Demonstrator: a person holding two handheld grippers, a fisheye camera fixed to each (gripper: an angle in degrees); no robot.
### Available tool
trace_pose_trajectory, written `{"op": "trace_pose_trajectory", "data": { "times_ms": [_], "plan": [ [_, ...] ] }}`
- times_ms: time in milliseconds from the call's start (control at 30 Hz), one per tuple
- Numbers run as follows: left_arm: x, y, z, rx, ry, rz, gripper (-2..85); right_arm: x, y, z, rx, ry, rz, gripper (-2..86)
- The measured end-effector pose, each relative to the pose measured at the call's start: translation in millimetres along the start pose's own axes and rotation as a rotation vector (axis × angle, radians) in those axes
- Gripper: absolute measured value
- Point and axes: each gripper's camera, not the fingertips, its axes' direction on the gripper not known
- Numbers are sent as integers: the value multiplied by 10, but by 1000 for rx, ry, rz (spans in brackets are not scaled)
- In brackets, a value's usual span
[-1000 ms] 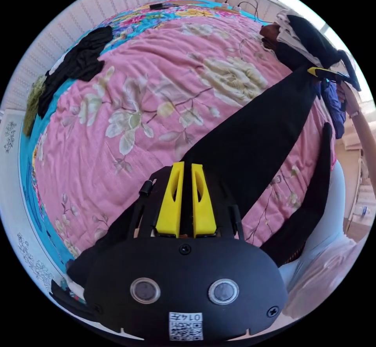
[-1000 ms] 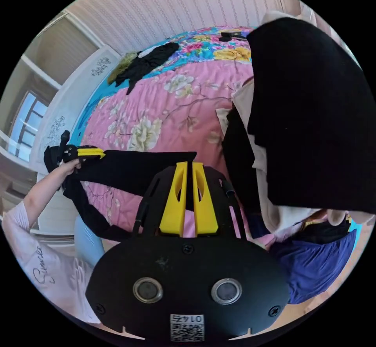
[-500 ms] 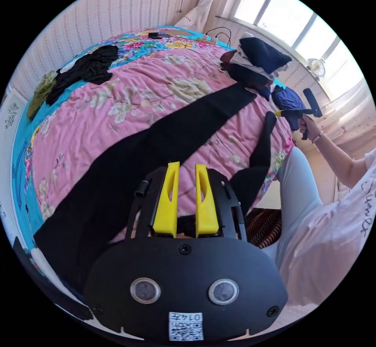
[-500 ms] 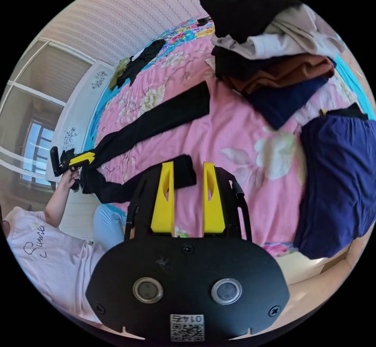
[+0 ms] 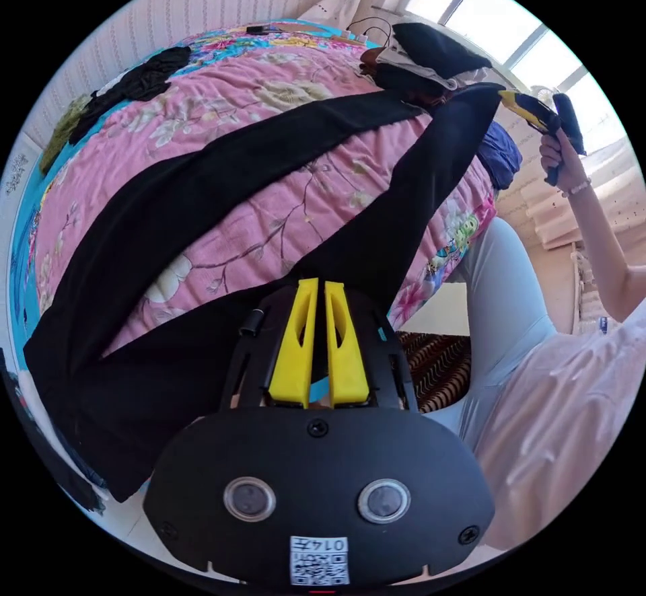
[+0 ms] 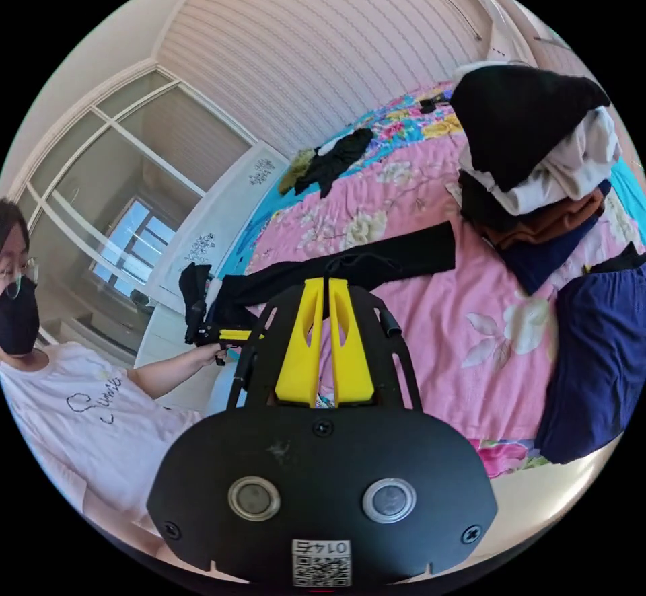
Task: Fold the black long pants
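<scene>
The black long pants are spread over the pink flowered quilt. One leg lies flat along the bed. The other leg is stretched taut in the air between the two grippers. My left gripper is shut on that leg near the waist end. My right gripper, held in a hand at the upper right, pinches the cuff end. In the right gripper view my right gripper is shut on bunched black cloth, and the left gripper is in the person's hand beyond it.
A stack of folded clothes stands on the bed near the flat leg's cuff, with a navy garment beside it. A dark heap lies at the far side. The person in a white shirt stands at the bed's edge.
Half a second ago both grippers were open above the laid-out pants. Now each has shut on an end of the near leg and lifted it taut.
</scene>
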Motion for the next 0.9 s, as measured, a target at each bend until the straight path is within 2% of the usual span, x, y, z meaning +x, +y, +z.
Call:
{"op": "trace_pose_trajectory", "data": {
  "times_ms": [100,200,267,400,600,767,833,900],
  "plan": [
    [-27,154,-57,51,28,-23,19,337,466,-97,-75,70,155,6],
    [-124,280,93,-1,70,-82,34,798,910,189,-236,136,370,8],
    [-148,348,114,-22,89,-96,43,912,1037,266,-256,181,469,9],
    [-137,487,2,-15,34,-53,50,663,896,271,-144,252,333,22],
    [-254,542,146,-57,8,-66,50,644,515,758,-296,401,198,81],
    [-366,700,260,-132,-8,-61,37,713,459,820,-378,382,206,34],
    [-382,844,163,-82,39,-49,0,634,446,705,-368,360,152,11],
    [-375,970,187,-78,11,-17,-6,617,464,668,-361,352,140,5]
  ]
}}
